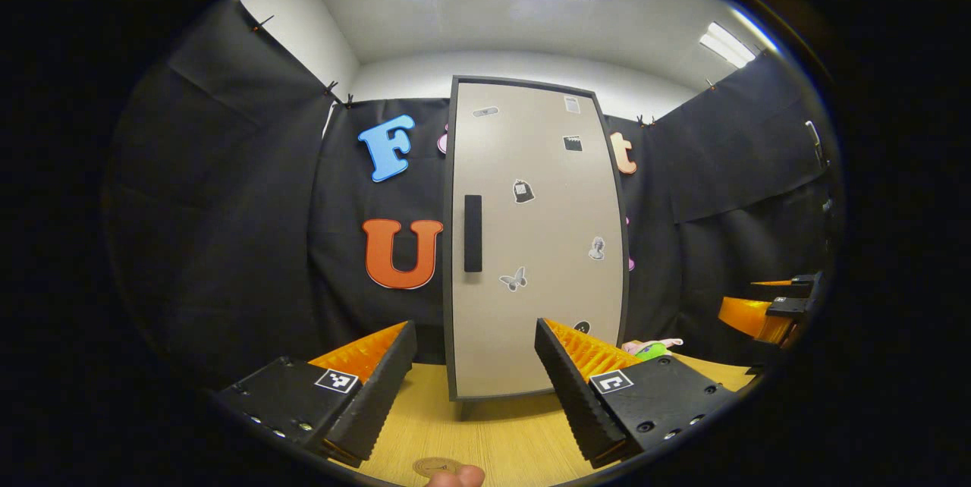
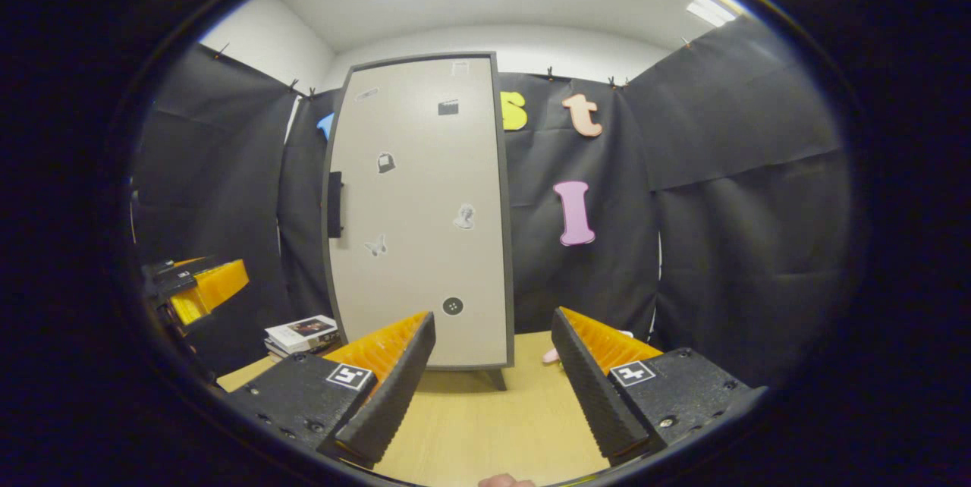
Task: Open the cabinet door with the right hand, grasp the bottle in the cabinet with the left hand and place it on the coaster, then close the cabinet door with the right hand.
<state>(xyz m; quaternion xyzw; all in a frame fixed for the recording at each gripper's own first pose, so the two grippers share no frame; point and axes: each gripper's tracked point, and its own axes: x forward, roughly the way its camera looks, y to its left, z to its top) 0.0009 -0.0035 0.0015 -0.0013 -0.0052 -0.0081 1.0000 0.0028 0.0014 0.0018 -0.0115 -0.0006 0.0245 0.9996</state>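
Left gripper: two wedge-shaped jaws with ridged inner faces, each on a black block carrying a small square black-and-white marker and round screws. Right gripper: built the same, with matching markers and screws. A fingertip shows at the bottom edge.

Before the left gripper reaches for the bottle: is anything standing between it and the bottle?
Yes. The cabinet door is shut, so it stands between the open left gripper and the cabinet's inside. Its handle is untouched; the right gripper is open, short of it.
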